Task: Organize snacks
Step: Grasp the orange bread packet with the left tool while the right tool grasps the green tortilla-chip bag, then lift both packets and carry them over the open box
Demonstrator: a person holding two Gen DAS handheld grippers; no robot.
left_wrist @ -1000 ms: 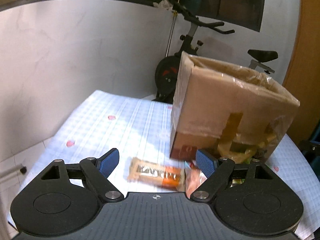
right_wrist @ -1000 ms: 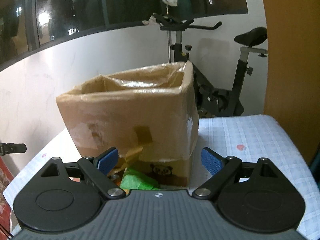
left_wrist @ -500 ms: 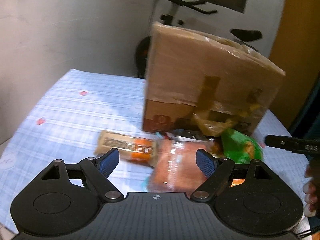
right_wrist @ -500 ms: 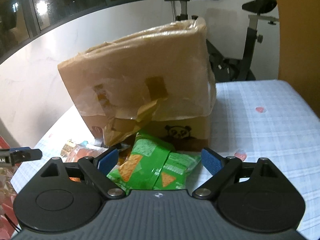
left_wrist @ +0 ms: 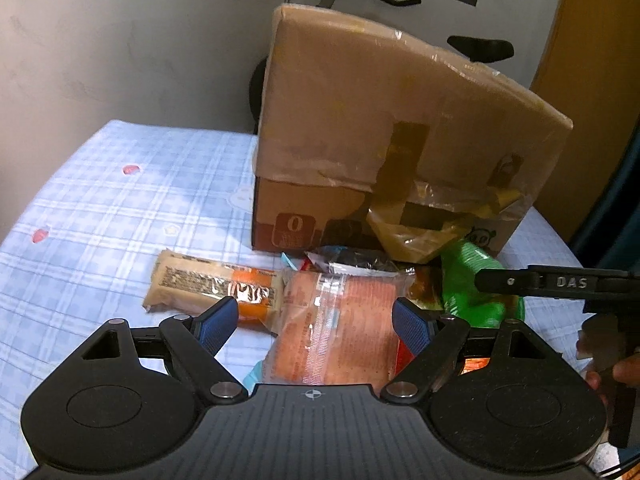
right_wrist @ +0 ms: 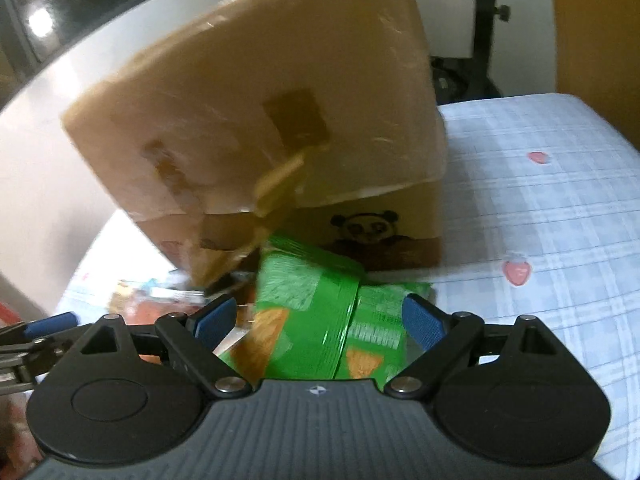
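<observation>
A taped cardboard box (left_wrist: 384, 128) (right_wrist: 272, 120) stands on a blue checked tablecloth (left_wrist: 100, 208). Snack packets lie piled in front of it. My left gripper (left_wrist: 316, 322) is open above an orange packet (left_wrist: 340, 328); its pads do not touch it. A tan and orange bar (left_wrist: 212, 284) lies to the left of that packet. My right gripper (right_wrist: 320, 320) is open over green chip bags (right_wrist: 316, 312), which lie between its jaws without contact. In the left wrist view a green bag (left_wrist: 472, 288) sits at the right, partly behind the other gripper's finger (left_wrist: 532, 282).
An exercise bike (left_wrist: 480, 46) stands behind the table against a white wall. An orange-brown wooden panel (left_wrist: 592, 80) rises at the right. A dark wrapper (left_wrist: 352, 260) lies against the box's foot. Bare cloth (right_wrist: 540, 216) stretches right of the box.
Both grippers have come down and tilted toward the packets in front of the box. The orange packet and the green bags now fill the space between the jaws. Both stay open.
</observation>
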